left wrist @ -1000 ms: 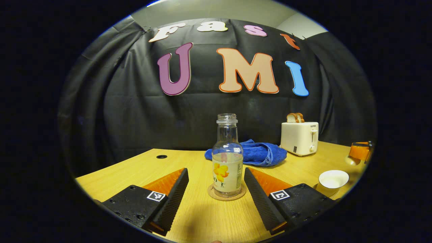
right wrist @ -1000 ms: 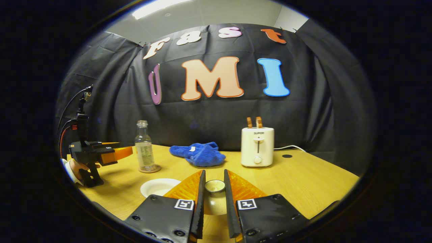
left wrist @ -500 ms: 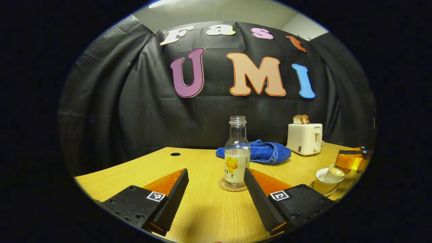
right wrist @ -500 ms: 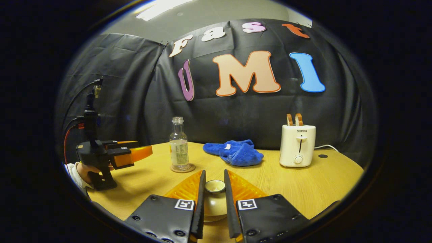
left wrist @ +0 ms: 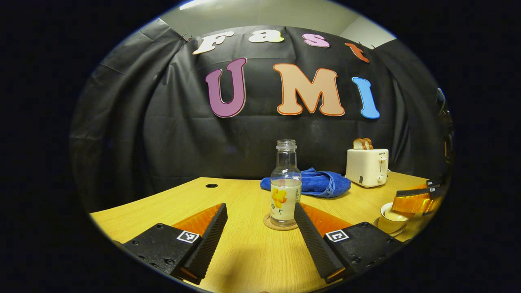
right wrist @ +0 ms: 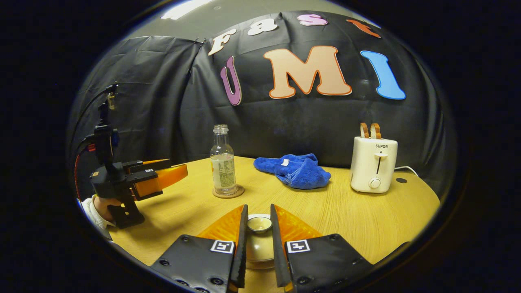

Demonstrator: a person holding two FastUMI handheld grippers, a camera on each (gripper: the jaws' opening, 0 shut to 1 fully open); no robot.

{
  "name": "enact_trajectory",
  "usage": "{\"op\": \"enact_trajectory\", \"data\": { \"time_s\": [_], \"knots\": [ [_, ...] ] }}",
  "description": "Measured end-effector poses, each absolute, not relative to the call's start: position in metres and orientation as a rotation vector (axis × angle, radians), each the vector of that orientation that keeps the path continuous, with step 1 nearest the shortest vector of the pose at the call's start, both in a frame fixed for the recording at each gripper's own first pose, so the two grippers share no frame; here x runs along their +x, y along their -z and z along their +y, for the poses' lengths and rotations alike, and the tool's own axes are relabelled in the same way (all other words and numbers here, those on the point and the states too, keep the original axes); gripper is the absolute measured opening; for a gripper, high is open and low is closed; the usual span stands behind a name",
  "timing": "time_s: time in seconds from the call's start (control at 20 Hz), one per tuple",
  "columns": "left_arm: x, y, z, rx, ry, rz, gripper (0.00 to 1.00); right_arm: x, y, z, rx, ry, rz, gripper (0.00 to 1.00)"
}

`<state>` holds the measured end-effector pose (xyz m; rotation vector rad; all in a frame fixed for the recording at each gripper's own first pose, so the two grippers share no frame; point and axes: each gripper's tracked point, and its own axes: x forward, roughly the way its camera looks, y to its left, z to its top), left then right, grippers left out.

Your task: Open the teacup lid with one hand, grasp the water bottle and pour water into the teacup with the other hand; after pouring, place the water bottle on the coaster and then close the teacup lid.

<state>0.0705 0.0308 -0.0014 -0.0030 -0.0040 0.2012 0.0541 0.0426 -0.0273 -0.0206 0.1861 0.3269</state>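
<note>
A clear water bottle, partly filled and uncapped, stands upright on a round cork coaster. My left gripper is open just short of it, fingers apart, touching nothing. In the right gripper view the left gripper sits left of the bottle, held by a hand. My right gripper is shut on the knob of the beige teacup lid. In the left gripper view it hovers right over the teacup. Whether lid and cup touch, I cannot tell.
A crumpled blue cloth lies behind the bottle. A white toaster with two bread slices stands at the back right, its cable trailing off. The wooden table has a round hole near its far left.
My left gripper drew back from the bottle, then held still. My right gripper carried the lid leftward and down over the teacup, which stood uncovered a second ago.
</note>
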Motion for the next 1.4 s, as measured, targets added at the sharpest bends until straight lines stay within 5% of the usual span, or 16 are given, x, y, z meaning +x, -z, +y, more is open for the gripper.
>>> {"op": "enact_trajectory", "data": {
  "time_s": [0.3, 0.55, 0.65, 0.7, 0.8, 0.9, 1.0, 1.2, 1.4],
  "knots": [
    [0.071, 0.001, 0.030, -0.003, -0.200, -0.004, 0.96, 0.056, 0.028, 0.041, -0.019, -0.324, 0.191, 0.36],
    [0.071, 0.002, 0.031, -0.004, -0.199, -0.004, 0.96, 0.049, 0.018, 0.044, -0.020, -0.349, 0.129, 0.72],
    [0.070, 0.002, 0.031, -0.004, -0.199, -0.004, 0.99, 0.046, 0.012, 0.043, -0.013, -0.348, 0.095, 0.67],
    [0.071, 0.002, 0.031, -0.004, -0.199, -0.004, 0.99, 0.045, 0.010, 0.040, -0.005, -0.342, 0.078, 0.75],
    [0.071, 0.002, 0.031, -0.004, -0.199, -0.004, 0.96, 0.042, 0.002, 0.034, 0.013, -0.323, 0.029, 0.73],
    [0.071, 0.001, 0.029, -0.005, -0.191, -0.005, 0.96, 0.043, 0.001, 0.025, 0.012, -0.285, 0.022, 0.86],
    [0.071, 0.001, 0.029, -0.005, -0.188, -0.005, 0.96, 0.044, 0.001, 0.019, 0.009, -0.250, 0.013, 0.82],
    [0.071, 0.001, 0.030, -0.004, -0.194, -0.004, 0.96, 0.040, -0.002, -0.016, 0.004, -0.120, 0.006, 0.93],
    [0.069, 0.001, 0.037, -0.004, -0.228, -0.003, 0.96, 0.029, -0.006, -0.070, -0.004, 0.088, -0.005, 0.87]
  ]
}}
